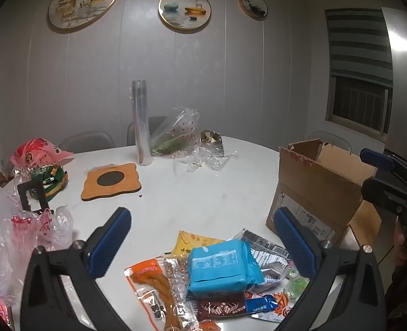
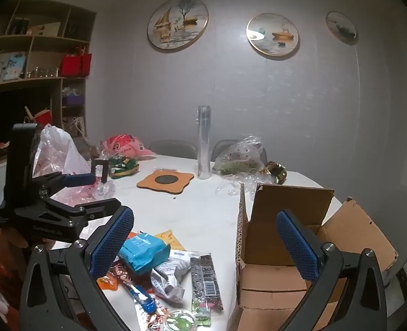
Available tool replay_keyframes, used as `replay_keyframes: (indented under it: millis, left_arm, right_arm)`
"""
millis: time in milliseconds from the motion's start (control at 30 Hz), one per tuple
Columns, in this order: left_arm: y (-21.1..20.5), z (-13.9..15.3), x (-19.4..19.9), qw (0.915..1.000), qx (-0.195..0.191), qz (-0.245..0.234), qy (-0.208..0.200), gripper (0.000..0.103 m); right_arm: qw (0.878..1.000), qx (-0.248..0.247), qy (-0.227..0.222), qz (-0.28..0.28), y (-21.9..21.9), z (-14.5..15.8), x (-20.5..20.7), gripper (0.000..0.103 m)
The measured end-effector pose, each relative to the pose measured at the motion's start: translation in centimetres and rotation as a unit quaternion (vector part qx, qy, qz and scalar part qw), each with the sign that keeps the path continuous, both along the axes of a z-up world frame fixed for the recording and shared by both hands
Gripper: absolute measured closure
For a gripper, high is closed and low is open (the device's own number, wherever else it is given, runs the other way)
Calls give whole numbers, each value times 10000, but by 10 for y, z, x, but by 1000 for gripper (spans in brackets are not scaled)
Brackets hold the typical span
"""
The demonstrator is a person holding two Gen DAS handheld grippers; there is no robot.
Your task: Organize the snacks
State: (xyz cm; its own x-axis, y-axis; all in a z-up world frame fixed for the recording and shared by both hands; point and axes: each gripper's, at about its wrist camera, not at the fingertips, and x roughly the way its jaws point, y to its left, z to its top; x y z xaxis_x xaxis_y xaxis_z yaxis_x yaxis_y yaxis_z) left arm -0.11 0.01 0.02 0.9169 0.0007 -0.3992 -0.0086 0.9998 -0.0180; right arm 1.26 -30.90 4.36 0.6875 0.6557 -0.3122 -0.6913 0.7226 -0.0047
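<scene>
1. The left gripper [image 1: 202, 235] was found with its jaws spread wide and nothing held between them; it was angled down over the table [image 1: 203, 187].
2. A heap of snack packets was noted just beyond and below the left gripper's fingers, with a blue packet [image 1: 221, 269] lying uppermost and an orange packet [image 1: 151, 281] towards the left finger.
3. The cardboard box [image 1: 316, 190] was observed to the right of the left gripper, open-topped, apparently empty as far as could be seen.
4. The right gripper [image 2: 205, 244] was likewise found wide open and empty, the heap towards its left finger and the box under its right finger.
5. The step in hand was judged to be the opening approach; no packet appeared boxed.
6. The next move was judged to call for lowering one gripper around the blue packet, closing on it, and carrying it rightward into the box.
</scene>
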Motion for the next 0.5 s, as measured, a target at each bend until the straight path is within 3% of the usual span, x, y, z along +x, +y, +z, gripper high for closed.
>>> replay_keyframes:
  millis: [500]
  left_arm:
    - [1, -2, -2, 10000, -49, 28, 25, 1]
  right_arm:
    - [10000, -10, -46, 2, 0, -2, -1, 0]
